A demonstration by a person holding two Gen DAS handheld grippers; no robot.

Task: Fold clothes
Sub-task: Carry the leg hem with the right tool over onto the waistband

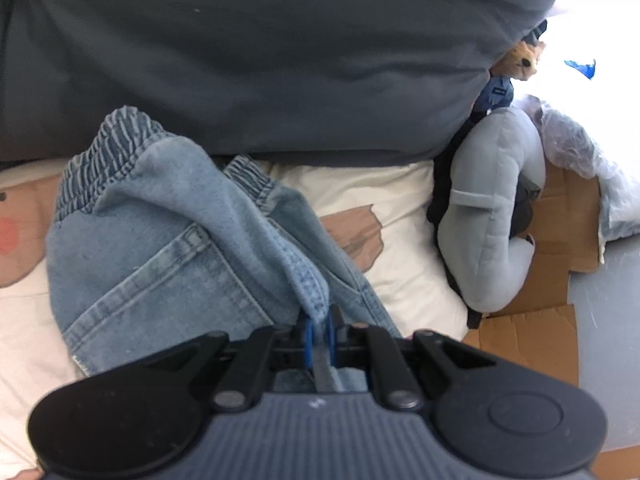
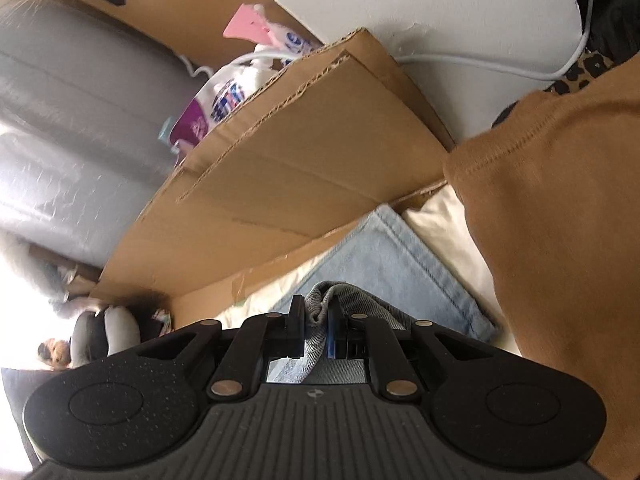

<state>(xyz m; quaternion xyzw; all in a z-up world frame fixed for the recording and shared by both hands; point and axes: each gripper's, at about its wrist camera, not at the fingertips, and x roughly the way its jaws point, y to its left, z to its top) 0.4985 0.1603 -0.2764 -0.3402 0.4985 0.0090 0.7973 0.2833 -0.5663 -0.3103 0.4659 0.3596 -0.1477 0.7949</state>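
Light blue jeans [image 1: 160, 248] with an elastic waistband and a back pocket lie bunched on a white printed sheet [image 1: 400, 216] in the left wrist view. My left gripper [image 1: 318, 320] is shut on a hemmed fold of the denim. In the right wrist view my right gripper [image 2: 318, 322] is shut on a grey-blue bunch of the jeans [image 2: 384, 256], and a paler leg stretches away flat over the sheet. A brown garment [image 2: 560, 220] hangs close at the right of that view.
A big dark grey pillow [image 1: 260, 52] fills the space beyond the jeans. A grey plush toy [image 1: 496, 216] and flattened cardboard [image 1: 560, 232] lie to the right. In the right wrist view a cardboard box [image 2: 300, 160], a bag of packaged goods [image 2: 224, 96] and a white cable [image 2: 480, 62] stand ahead.
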